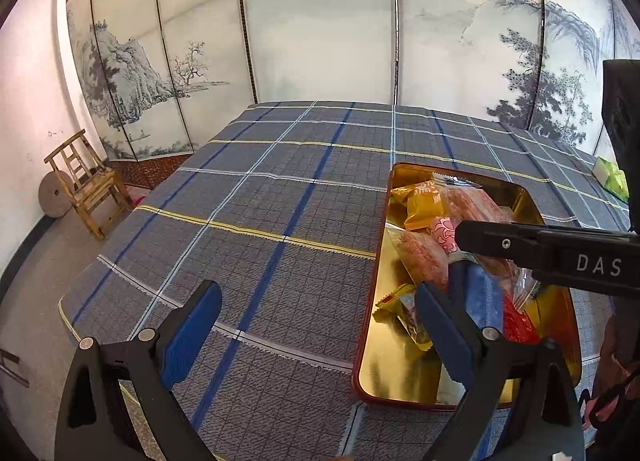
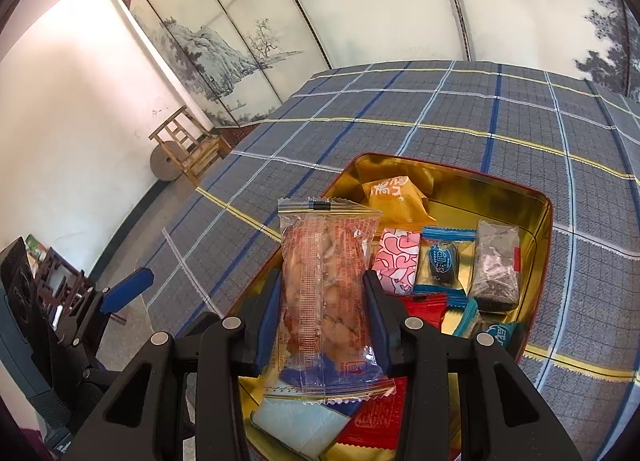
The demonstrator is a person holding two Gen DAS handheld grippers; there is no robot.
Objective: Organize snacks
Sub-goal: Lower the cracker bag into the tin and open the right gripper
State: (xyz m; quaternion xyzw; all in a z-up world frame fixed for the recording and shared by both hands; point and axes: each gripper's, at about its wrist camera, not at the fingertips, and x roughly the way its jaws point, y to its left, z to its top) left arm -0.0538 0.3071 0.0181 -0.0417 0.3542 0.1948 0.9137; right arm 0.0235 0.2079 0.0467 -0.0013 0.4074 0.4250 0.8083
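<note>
A red tin box with a gold inside [image 2: 548, 213] lies on the plaid tablecloth and holds several wrapped snacks. Among them are a yellow packet [image 2: 396, 197], a pink and white one [image 2: 396, 261], a blue candy [image 2: 442, 261] and a dark clear packet [image 2: 496, 265]. My right gripper [image 2: 323, 281] is shut on a clear packet of orange snack [image 2: 324, 293], held upright over the tin's near end. The left wrist view shows this packet [image 1: 476, 201] above the tin [image 1: 392, 373]. My left gripper [image 1: 316, 301] stands open with nothing in it, just left of the tin.
The plaid tablecloth [image 1: 260, 201] stretches far and left of the tin. A green packet [image 1: 612, 177] lies at the table's far right. A wooden chair [image 1: 84, 185] and a painted folding screen [image 1: 320, 41] stand beyond the table. A person's dark sleeve [image 1: 616, 361] is at the right edge.
</note>
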